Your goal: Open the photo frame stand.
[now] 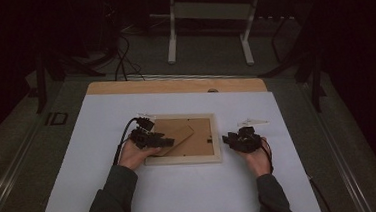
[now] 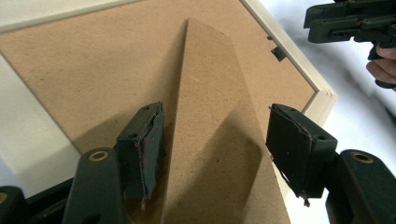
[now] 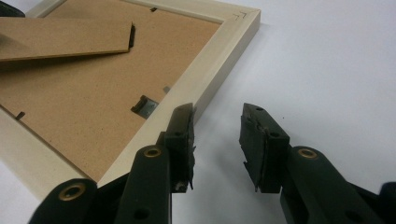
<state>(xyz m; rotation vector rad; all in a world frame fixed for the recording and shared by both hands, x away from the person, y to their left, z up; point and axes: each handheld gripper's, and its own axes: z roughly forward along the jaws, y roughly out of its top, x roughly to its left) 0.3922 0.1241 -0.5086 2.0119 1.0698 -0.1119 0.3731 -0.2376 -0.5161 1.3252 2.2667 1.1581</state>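
A pale wooden picture frame (image 1: 182, 160) lies face down on the white table, its brown backing board (image 1: 203, 135) facing up. A brown fold-out stand (image 1: 178, 135) rests slanted on the backing. My left gripper (image 1: 166, 141) hangs over the frame's left part. In the left gripper view it (image 2: 217, 114) is open, its pads on either side of the stand (image 2: 210, 93) without pressing it. My right gripper (image 1: 227, 139) sits just off the frame's right edge. In the right gripper view it (image 3: 217, 114) is open and empty, its left jaw beside the frame's rim (image 3: 210, 74).
A metal turn clip (image 3: 144, 106) sits on the backing near the right rim. The white table sheet (image 1: 182, 196) spreads around the frame, with a wooden strip (image 1: 174, 85) at its far edge. Beyond stand a white table base (image 1: 207, 14) and cables (image 1: 122, 60) on the floor.
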